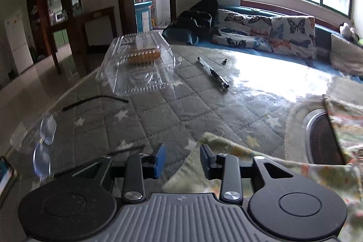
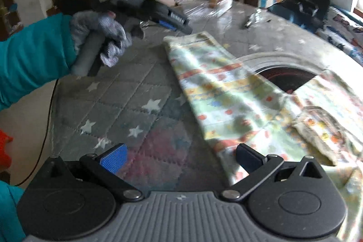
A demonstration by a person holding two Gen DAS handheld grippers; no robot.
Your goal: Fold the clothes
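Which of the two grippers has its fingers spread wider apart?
The right gripper: a wide gap over the quilted table cover. The left gripper is open but narrower.

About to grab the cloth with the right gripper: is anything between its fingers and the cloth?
Nothing visible. The right gripper is open, with only bare quilt ahead, and the cloth edge lies by its right finger. The container and pen lie far beyond.

I see a clear clamshell box (image 1: 138,62) on the quilted worktop (image 1: 158,110), a pen (image 1: 213,72) near it, glasses (image 1: 45,142) at the left edge. Beyond, butterfly cushions (image 1: 267,31) and a black bag (image 1: 197,17) on a sofa.
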